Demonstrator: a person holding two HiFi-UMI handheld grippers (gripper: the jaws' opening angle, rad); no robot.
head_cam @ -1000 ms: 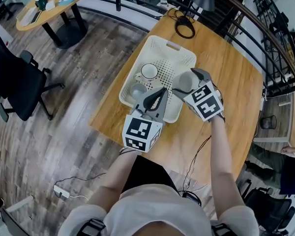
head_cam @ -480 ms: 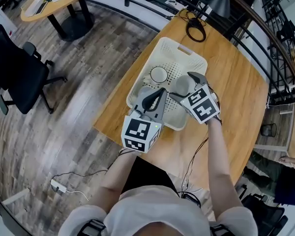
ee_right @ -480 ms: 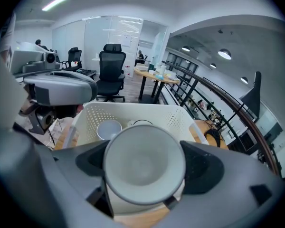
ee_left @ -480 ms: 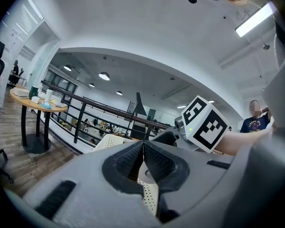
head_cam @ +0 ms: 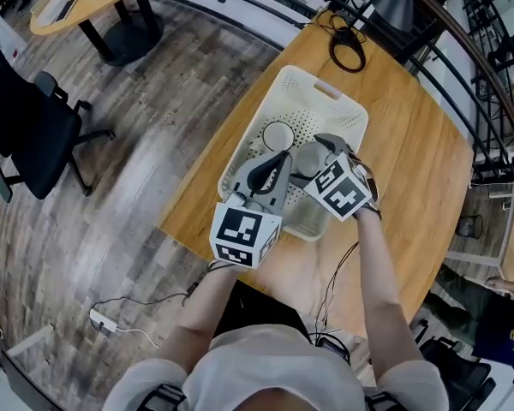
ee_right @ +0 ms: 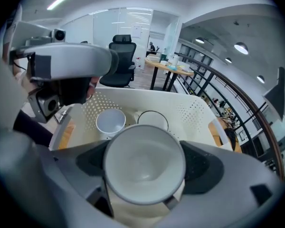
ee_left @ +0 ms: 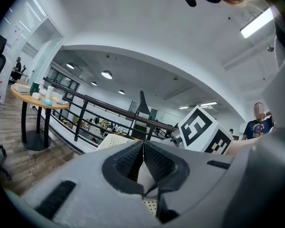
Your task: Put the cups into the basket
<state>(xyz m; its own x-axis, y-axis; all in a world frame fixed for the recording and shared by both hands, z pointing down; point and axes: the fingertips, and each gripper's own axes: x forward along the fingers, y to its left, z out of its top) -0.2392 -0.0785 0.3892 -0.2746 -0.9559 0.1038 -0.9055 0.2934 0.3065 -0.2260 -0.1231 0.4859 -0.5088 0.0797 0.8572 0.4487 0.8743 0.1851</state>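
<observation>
The right gripper view showed more than the head view did. There the right gripper [ee_right: 145, 167] pinched a smooth, round white cup [ee_right: 142, 151] by its sides, mouth toward the camera, just above the basket [ee_right: 192, 112]. Inside stood a plain white cup [ee_right: 110, 121] and a dark-rimmed cup [ee_right: 153, 119]. The basket was cream plastic with many small holes, on a wooden table [head_cam: 411, 144]. The left gripper [ee_left: 143, 148] had its ribbed dark pads [ee_left: 157, 163] pressed together on nothing.
</observation>
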